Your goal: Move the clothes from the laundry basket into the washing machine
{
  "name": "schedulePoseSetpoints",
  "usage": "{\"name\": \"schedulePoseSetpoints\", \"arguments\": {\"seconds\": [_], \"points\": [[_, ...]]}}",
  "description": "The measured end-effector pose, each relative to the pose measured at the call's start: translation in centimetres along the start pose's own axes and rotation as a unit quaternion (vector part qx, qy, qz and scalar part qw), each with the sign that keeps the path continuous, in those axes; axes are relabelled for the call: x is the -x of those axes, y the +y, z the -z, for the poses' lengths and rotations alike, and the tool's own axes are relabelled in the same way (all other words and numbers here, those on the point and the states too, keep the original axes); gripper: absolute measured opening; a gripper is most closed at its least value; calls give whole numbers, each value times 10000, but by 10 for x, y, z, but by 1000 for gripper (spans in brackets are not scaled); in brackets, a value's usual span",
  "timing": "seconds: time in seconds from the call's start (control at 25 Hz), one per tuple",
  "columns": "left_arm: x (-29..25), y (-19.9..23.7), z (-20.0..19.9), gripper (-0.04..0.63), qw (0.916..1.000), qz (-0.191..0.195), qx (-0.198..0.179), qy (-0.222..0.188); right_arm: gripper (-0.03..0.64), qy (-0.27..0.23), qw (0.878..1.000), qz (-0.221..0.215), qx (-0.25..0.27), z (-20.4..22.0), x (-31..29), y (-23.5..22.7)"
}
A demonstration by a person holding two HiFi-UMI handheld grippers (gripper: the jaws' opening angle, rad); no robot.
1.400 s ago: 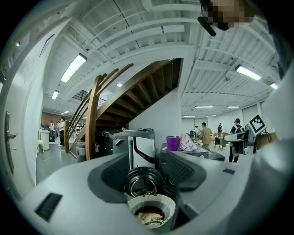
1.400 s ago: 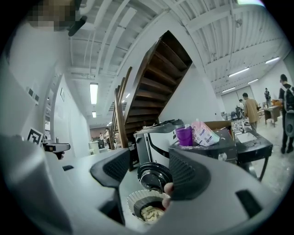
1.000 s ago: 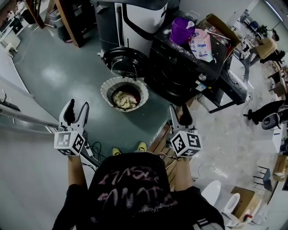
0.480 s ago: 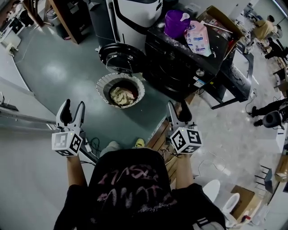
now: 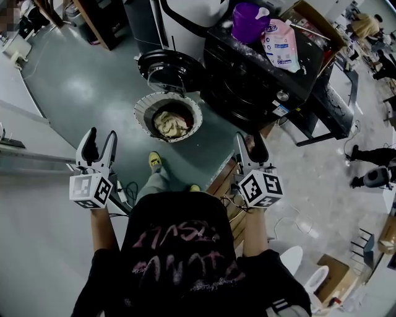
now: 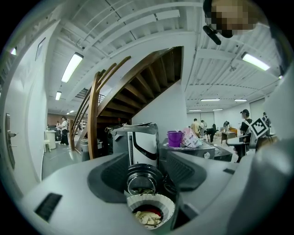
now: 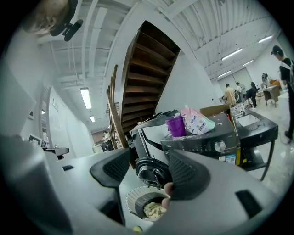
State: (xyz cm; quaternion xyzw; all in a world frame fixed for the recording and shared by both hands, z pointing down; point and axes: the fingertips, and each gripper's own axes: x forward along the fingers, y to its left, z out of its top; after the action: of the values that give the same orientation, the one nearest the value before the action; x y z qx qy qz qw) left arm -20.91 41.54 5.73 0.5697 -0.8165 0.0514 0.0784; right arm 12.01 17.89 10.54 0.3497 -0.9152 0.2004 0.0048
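Observation:
A white laundry basket (image 5: pixel 148 103) stands on the grey-green floor with pale and red clothes (image 5: pixel 172 124) inside. Behind it is the black washing machine (image 5: pixel 260 74), its round door (image 5: pixel 162 67) swung open. My left gripper (image 5: pixel 99 141) is open and empty, held in the air to the lower left of the basket. My right gripper (image 5: pixel 250 146) is also open and empty, to the basket's lower right. Between the jaws of the left gripper (image 6: pixel 147 172) I see the basket (image 6: pixel 168 205) and clothes (image 6: pixel 148 219). The right gripper (image 7: pixel 149 170) frames the basket (image 7: pixel 133 197) and door (image 7: pixel 151 170) too.
A purple container (image 5: pixel 249 21) and a pink detergent bag (image 5: pixel 279 44) lie on the washer top, with a cardboard box (image 5: pixel 312 25) behind. A white appliance (image 5: pixel 185 12) stands left of the washer. My yellow shoe (image 5: pixel 154 160) is just short of the basket. Cables (image 5: pixel 127 192) trail by my left side.
I have stepped toward the basket: one yellow shoe is now forward near it. Both grippers moved ahead with me and stayed open and empty.

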Motion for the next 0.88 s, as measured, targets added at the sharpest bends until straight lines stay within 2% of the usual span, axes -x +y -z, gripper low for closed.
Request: {"name": "schedulePoseSetpoints", "arguments": {"seconds": [0.12,0.32,0.6,0.88], "points": [[-15,6,7,259,10000,31,66,22,272,52,10000,29,11,2,-12,-6],[-51,32,30,260,9993,174,-90,316,272,248,9995,208,71,18,-45,-4],[-120,98,52,260,9965,436,224,679,272,549,9972,496,93,38,-111,14],[-191,174,76,260,9894,857,536,1041,272,804,9918,977,168,51,-179,52]]}}
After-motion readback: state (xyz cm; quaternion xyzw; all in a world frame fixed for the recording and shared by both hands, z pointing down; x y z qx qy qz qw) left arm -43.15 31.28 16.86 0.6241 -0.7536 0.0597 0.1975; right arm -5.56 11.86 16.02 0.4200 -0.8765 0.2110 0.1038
